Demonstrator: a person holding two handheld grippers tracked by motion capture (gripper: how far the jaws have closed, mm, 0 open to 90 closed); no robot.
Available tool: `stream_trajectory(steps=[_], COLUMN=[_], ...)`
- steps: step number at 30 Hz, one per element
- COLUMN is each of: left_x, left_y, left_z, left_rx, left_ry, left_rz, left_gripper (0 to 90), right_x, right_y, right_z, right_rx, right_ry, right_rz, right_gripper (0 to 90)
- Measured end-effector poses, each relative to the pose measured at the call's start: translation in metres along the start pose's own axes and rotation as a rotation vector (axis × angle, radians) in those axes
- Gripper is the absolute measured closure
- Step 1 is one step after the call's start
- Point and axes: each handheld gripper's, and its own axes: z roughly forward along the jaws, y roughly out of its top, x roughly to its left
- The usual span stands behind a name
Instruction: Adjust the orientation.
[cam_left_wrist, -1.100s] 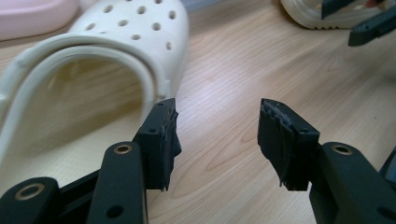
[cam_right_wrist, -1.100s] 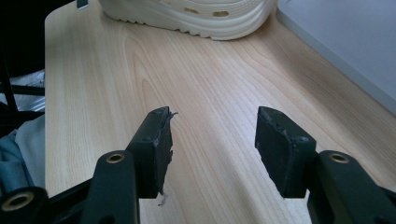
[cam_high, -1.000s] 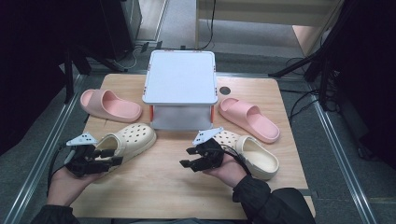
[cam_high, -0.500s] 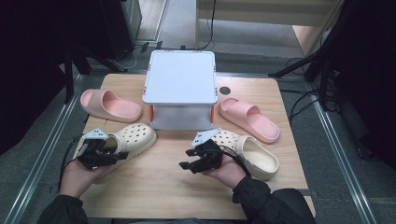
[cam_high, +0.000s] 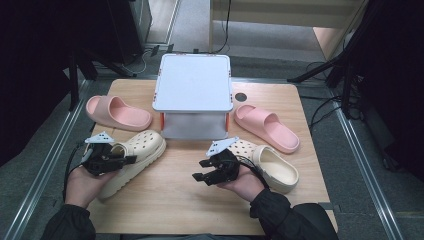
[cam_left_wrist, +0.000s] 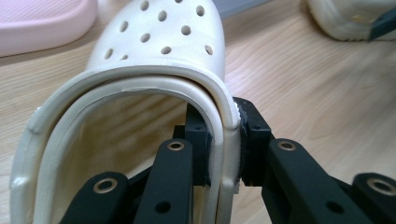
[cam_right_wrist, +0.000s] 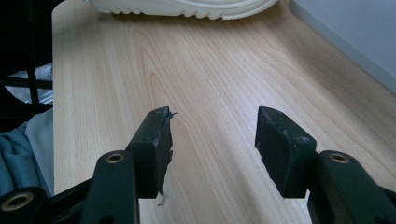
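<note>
A cream perforated clog (cam_high: 142, 148) (cam_left_wrist: 159, 42) lies at the table's front left. My left gripper (cam_high: 123, 160) (cam_left_wrist: 224, 140) has just been closing and is shut on the clog's side rim, one pad inside the shoe and one outside. My right gripper (cam_high: 202, 171) (cam_right_wrist: 212, 135) hovers open over bare wood near the table's middle front, pointing left, with nothing between its fingers. The second cream clog (cam_high: 272, 167) (cam_left_wrist: 345, 23) lies just behind the right hand.
A white-topped stand (cam_high: 194, 82) sits mid-table at the back. A pink slide (cam_high: 117, 112) lies to its left and another pink slide (cam_high: 265, 127) to its right. The wooden table (cam_high: 165, 200) has dark floor and metal rails around it.
The left gripper moved right onto the cream clog and its jaws closed on the rim. The right gripper stayed where it was, still open.
</note>
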Motion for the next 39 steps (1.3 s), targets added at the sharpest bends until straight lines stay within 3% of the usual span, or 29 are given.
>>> stream_trajectory(steps=[6,8,10,17,22,29,34,35,39], left_x=[-0.021,-0.029,-0.043,-0.067,-0.082,-0.093,-0.095,-0.097,-0.097], left_y=[0.008,0.011,0.016,0.026,0.032,0.034,0.031,0.031,0.031], left_z=[0.001,0.005,0.013,0.034,0.053,0.067,0.073,0.074,0.075], left_rx=[-0.006,0.014,0.028,0.048,0.079,0.092,0.132,0.145,0.150], left_ry=[-0.041,-0.055,-0.074,-0.115,-0.156,-0.174,-0.200,-0.200,-0.217], left_rz=[0.038,0.063,0.091,0.150,0.162,0.190,0.211,0.229,0.218], left_gripper=[77.5,77.5,77.4,77.3,77.2,76.9,76.3,75.6,68.5], right_x=[-0.003,-0.003,-0.002,0.000,-0.001,-0.001,0.000,0.000,0.000], right_y=[-0.001,-0.001,-0.003,-0.006,-0.011,-0.015,-0.018,-0.018,-0.019], right_z=[-0.005,-0.005,-0.008,-0.015,-0.021,-0.023,-0.024,-0.024,-0.023], right_rx=[-0.023,-0.025,-0.041,-0.074,-0.097,-0.108,-0.110,-0.115,-0.116], right_ry=[-0.005,-0.004,-0.007,-0.037,-0.056,-0.071,-0.080,-0.082,-0.085], right_rz=[0.014,0.012,0.011,0.001,0.023,0.032,0.040,0.040,0.051], right_gripper=[45.9,45.9,45.9,45.8,46.1,46.2,46.2,46.2,46.3])
